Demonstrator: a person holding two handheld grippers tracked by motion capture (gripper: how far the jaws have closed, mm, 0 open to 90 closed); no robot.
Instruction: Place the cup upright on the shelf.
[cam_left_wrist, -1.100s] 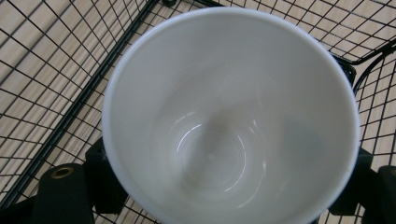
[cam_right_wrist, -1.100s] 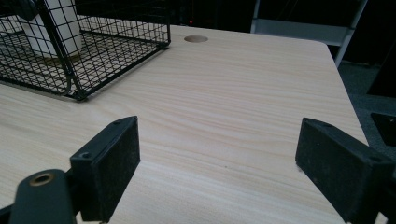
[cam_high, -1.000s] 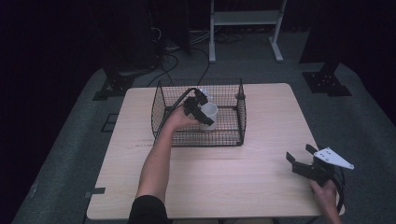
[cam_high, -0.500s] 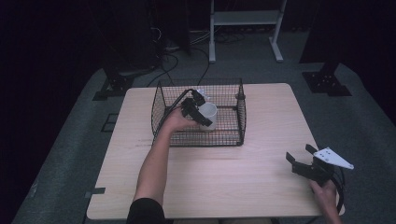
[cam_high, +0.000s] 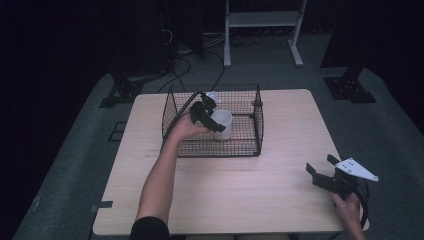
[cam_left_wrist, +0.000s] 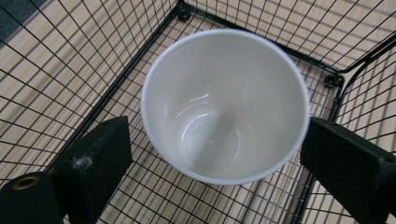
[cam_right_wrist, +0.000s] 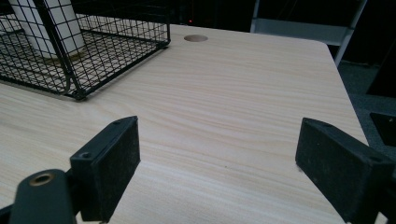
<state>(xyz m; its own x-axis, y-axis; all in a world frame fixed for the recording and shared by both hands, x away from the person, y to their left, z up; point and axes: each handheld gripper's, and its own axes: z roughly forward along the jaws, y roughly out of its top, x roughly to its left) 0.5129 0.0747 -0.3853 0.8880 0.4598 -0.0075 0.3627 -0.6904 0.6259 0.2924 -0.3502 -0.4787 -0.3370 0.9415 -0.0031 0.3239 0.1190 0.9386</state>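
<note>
Setting: dark room, grey floor, a pale wooden tabletop (cam_high: 240, 200) with a white metal stand (cam_high: 262, 20) and loose cables (cam_high: 200, 50) on the floor beyond its far edge.
Wire basket: a black mesh basket (cam_high: 170, 117) stands on the far half of the tabletop, left of centre, open at the top.
Cup: a white cup (cam_high: 224, 125) sits upright inside the basket, near its middle; seen from the left gripper view, its mouth faces the camera and its inside looks empty (cam_left_wrist: 224, 105).
Left tool: the left tool (cam_high: 212, 117) reaches down into the basket from the person's outstretched left arm; its jaws stand spread on either side of the cup, one clear of the rim. Whether the other jaw touches the cup's wall is hard to tell from this angle.
Right tool: the right tool (cam_high: 322, 172) hangs just above the tabletop's near right corner, held in the person's right hand (cam_high: 347, 207), its jaws spread wide with nothing between them, well apart from the basket.
Detail: a round hole (cam_right_wrist: 196, 38) marks the tabletop near its far edge.
</note>
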